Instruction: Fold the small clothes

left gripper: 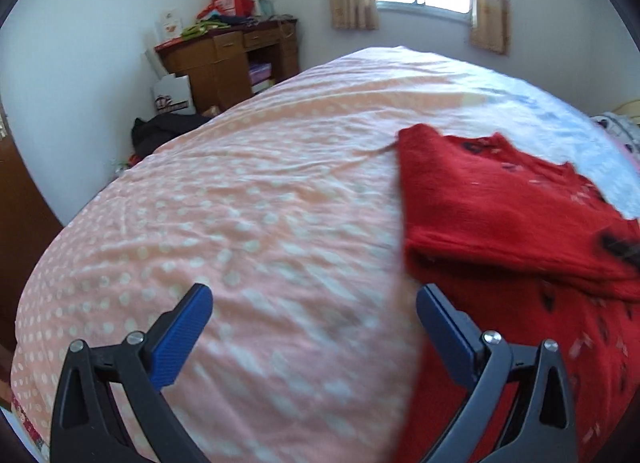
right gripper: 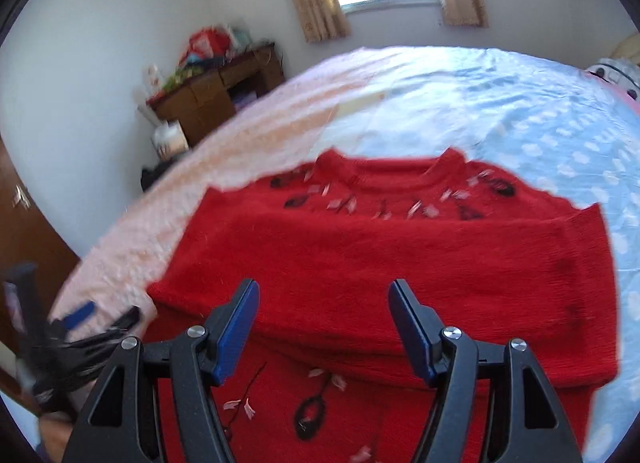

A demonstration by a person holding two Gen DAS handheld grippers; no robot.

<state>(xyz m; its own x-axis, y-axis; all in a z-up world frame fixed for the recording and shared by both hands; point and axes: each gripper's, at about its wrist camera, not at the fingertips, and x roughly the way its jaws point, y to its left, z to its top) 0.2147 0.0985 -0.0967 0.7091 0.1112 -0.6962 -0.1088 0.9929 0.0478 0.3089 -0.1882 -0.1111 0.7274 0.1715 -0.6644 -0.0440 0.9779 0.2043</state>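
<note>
Red knitted sweater (right gripper: 400,259) lying on the polka-dot bedspread (left gripper: 240,203), filling the centre and lower half of the right wrist view and the right edge of the left wrist view. I read both sleeves as already folded in across the body: a smooth red band runs side to side over the chest, below the neckline (right gripper: 396,175), and the patterned body shows beneath it toward the bottom of the frame. The lengthwise fold, hem toward collar, looks to me still to be done.

My right gripper (right gripper: 324,327) hangs over the lower middle of the sweater, jaws spread apart with nothing between them; I cannot tell whether the tips touch the knit. My left gripper (left gripper: 314,327) sits at lower centre of its own view, jaws likewise wide and empty, over bare bedspread just beside the sweater's left edge. It appears, blurred, at the lower left of the right wrist view.

I see no other garment to fold in either view.
</note>
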